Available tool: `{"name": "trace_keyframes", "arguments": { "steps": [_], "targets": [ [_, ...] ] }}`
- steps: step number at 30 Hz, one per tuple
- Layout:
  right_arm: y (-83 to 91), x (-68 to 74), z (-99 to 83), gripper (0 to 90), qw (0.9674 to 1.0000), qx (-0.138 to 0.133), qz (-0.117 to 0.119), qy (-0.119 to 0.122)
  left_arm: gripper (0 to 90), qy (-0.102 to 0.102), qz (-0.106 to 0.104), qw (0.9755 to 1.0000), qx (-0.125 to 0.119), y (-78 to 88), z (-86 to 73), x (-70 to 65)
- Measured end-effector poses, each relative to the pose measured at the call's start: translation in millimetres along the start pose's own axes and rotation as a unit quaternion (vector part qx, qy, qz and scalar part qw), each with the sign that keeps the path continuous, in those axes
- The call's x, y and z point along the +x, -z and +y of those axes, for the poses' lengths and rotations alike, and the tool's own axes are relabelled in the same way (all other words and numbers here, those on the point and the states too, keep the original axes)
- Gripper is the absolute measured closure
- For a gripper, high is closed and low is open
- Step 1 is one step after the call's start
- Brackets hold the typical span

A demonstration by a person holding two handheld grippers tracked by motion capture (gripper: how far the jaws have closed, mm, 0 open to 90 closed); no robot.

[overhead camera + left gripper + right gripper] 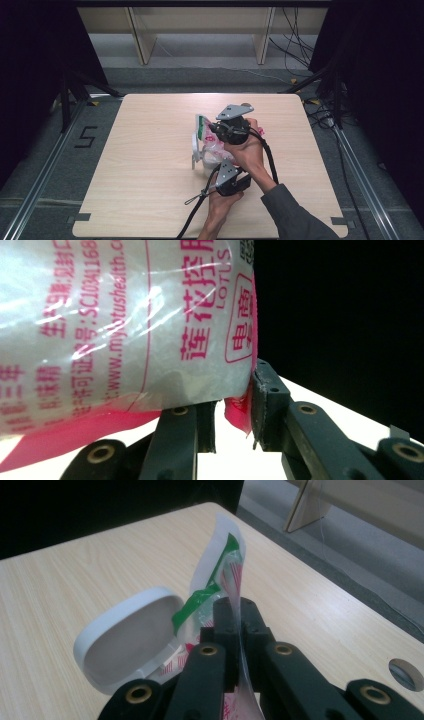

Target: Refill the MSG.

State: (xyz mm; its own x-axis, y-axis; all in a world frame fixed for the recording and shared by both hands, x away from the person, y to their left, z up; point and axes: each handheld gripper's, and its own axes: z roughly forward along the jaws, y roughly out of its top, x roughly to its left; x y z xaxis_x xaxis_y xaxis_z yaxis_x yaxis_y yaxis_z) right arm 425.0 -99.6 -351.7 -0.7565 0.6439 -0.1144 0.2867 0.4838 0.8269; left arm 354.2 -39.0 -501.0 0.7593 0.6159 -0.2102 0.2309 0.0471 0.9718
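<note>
- Right gripper [239,611], the farther of the two in the high view, is clamped shut on the top edge of a clear plastic pouch with pink and green print and white powder inside [212,140], holding that end up above the table
- Left gripper [234,412], nearer the person, has its jaws pinched on the pink sealed bottom seam of the same pouch, with the powder-filled body bulging just above the pads
- Light wooden table [145,165] carries the work near its middle, and both hands meet there close together
- White oval plastic container with its hinged lid swung open [127,640] sits on the table just beside and below the pouch
- Done so far, as I judge it: the pouch is gripped at both ends and brought over the open container
- Left to do, as I judge it: whether the top is torn open I cannot tell; pouring the powder in and shutting the lid seem not yet done
</note>
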Motion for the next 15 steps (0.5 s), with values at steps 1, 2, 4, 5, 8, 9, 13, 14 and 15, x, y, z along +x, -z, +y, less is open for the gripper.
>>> {"name": "trace_keyframes", "arguments": {
  "steps": [1, 2, 4, 5, 8, 9, 13, 14, 15],
  "targets": [
    [-0.2, 0.7, 0.1, 89.5, 1.0, -0.004, 0.0, -0.001, 74.0, 0.002, 0.0, 1.0, -0.002, 0.1, 0.3, -0.1],
    [0.2, -0.5, 0.8, 89.5, 0.9999, -0.01, 0.001, 0.007, 74.0, 0.001, 0.001, 1.0, -0.004, 0.4, 0.3, -0.4],
    [0.6, 0.3, 0.1, 89.5, 0.9998, -0.015, -0.004, -0.008, 74.0, -0.001, 0.0, 1.0, 0.001, 0.6, 0.0, 0.2],
    [0.5, 1.1, -0.4, 89.5, 0.9999, -0.005, 0.001, -0.009, 74.0, 0.001, -0.001, 1.0, 0.0, 0.2, -0.4, -0.1],
    [0.6, 0.8, 0.2, 89.5, 0.9999, -0.009, -0.003, -0.002, 74.0, 0.0, 0.001, 1.0, -0.001, 0.3, 0.0, -0.2],
    [1.5, 0.1, 0.2, 89.5, 0.9999, -0.011, -0.003, -0.002, 74.0, -0.001, 0.001, 1.0, 0.001, 0.4, 0.1, 0.1],
    [-1.2, 1.3, -1.1, 89.5, 1.0, 0.001, 0.002, 0.007, 74.0, 0.001, -0.002, 1.0, -0.003, -0.3, 0.1, -0.6],
    [-1.0, 1.3, -0.6, 89.5, 0.9999, -0.007, -0.003, 0.01, 74.0, 0.0, 0.001, 1.0, -0.001, 0.4, 0.4, -0.6],
    [0.2, 1.7, -0.1, 89.5, 1.0, -0.005, -0.001, 0.005, 74.0, -0.001, -0.001, 1.0, -0.002, 0.6, 0.7, -0.2]
  ]
}}
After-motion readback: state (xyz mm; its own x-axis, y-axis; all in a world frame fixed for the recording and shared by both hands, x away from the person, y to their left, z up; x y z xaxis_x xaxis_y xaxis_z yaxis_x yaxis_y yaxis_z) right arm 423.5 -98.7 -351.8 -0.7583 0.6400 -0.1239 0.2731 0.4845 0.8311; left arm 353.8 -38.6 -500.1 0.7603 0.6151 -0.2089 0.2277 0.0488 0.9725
